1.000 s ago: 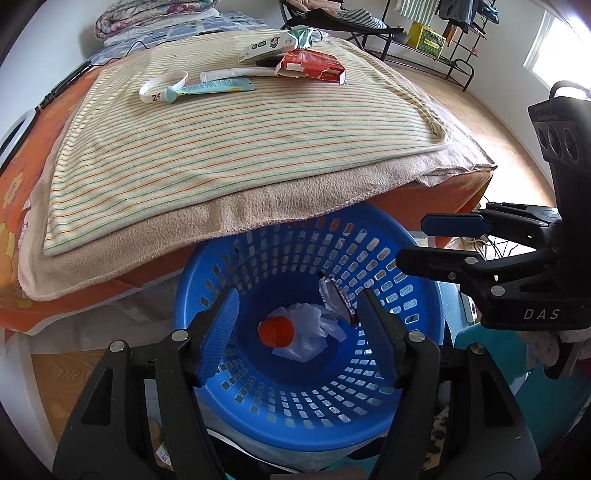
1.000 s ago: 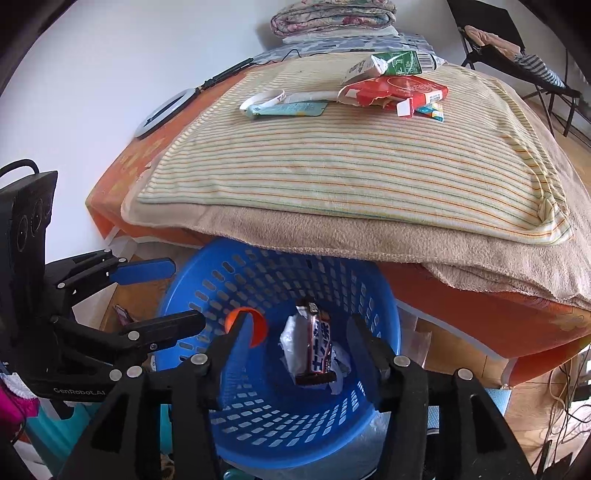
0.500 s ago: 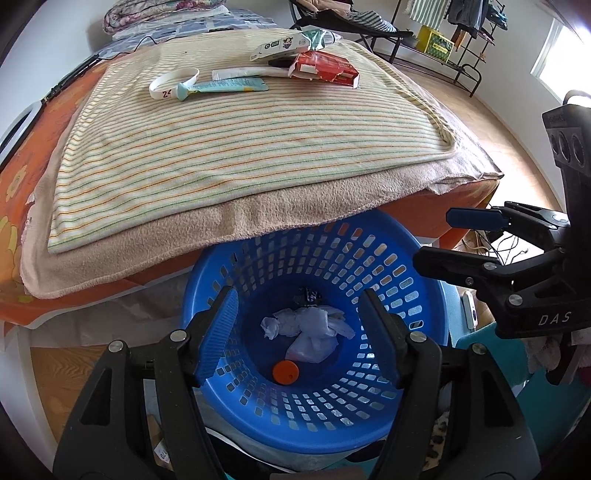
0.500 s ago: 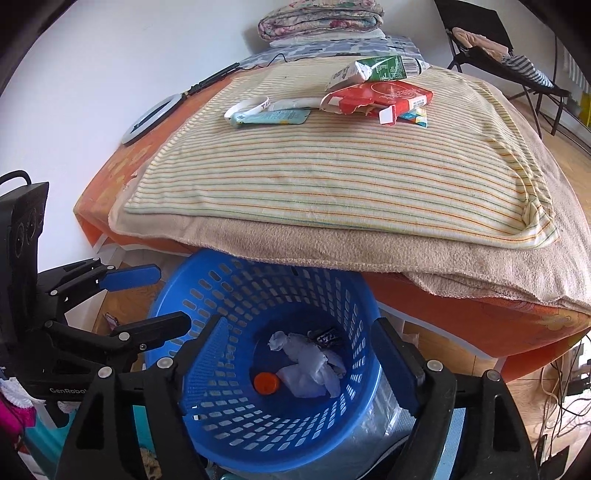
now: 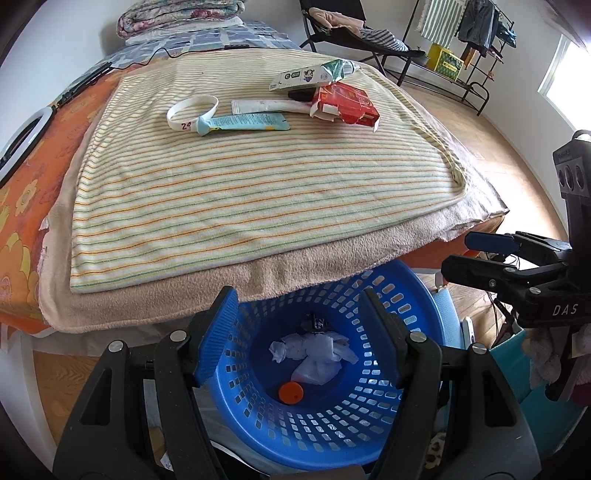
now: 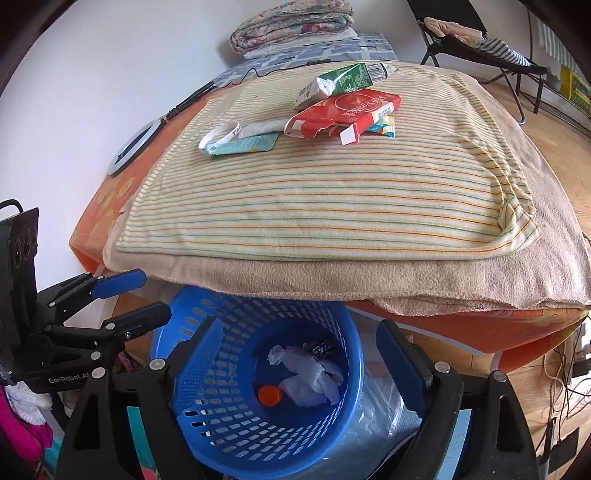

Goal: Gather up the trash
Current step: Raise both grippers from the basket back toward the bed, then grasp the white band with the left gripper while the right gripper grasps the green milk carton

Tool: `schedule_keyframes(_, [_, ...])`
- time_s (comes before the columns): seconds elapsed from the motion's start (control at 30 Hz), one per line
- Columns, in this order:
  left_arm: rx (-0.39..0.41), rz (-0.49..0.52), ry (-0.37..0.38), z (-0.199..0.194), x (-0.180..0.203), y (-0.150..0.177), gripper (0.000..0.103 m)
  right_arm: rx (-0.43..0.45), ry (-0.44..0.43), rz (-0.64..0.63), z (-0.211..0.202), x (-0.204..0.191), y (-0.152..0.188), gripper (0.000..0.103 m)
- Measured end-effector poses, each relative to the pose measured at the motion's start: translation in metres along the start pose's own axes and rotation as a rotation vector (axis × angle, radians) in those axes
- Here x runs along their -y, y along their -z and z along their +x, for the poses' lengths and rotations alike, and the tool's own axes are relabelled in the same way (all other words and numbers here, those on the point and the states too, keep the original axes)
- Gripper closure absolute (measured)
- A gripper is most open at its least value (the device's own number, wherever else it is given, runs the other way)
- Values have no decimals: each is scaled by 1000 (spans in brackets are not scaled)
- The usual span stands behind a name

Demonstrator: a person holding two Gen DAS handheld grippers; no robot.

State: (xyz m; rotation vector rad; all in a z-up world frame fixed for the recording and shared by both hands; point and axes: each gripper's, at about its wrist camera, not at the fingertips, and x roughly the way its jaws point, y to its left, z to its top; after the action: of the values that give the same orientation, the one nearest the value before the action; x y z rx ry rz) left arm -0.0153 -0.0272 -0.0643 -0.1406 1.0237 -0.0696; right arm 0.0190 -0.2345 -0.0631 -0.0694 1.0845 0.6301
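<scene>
A blue perforated basket (image 5: 413,302) (image 6: 354,373) stands on the floor at the bed's near edge. In it lie crumpled white tissue (image 5: 314,350) (image 6: 306,376), an orange cap (image 5: 291,392) (image 6: 270,395) and a dark candy wrapper (image 5: 314,323) (image 6: 320,345). My left gripper (image 5: 301,328) is open and empty above the basket. My right gripper (image 6: 299,343) is open and empty above it too. On the striped blanket (image 5: 258,177) far back lie a red carton (image 5: 345,103) (image 6: 343,110), a green-white carton (image 5: 314,75) (image 6: 347,81), a teal sachet (image 5: 247,122) (image 6: 240,144), a white tube (image 5: 258,106) and a white wristband (image 5: 192,112) (image 6: 219,133).
The bed has an orange sheet (image 5: 18,192) and a beige underblanket (image 6: 406,284). Folded bedding (image 6: 291,26) sits at the head. A ring light (image 6: 135,146) lies by the wall. A folding chair (image 5: 354,33) and a clothes rack (image 5: 469,44) stand on the wooden floor.
The right gripper opened and let the candy wrapper drop into the basket. The orange cap fell to the basket's bottom. Both grippers have risen and tilted toward the bed.
</scene>
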Motion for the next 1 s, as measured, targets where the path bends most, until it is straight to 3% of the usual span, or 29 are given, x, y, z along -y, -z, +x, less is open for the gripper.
schedule_keyframes(0.23, [47, -47, -34, -10, -24, -41, 34, 39, -25, 44, -11, 9, -30, 16])
schedule_keyframes(0.47, [102, -103, -77, -13, -56, -85, 34, 130, -22, 22, -26, 12, -81, 16])
schedule_keyframes(0.77, [111, -123, -87, 5, -78, -121, 34, 217, 29, 41, -19, 27, -154, 16])
schedule_keyframes(1.0, [77, -191, -72, 30, -105, -146, 34, 225, 49, 83, 7, 44, -199, 16])
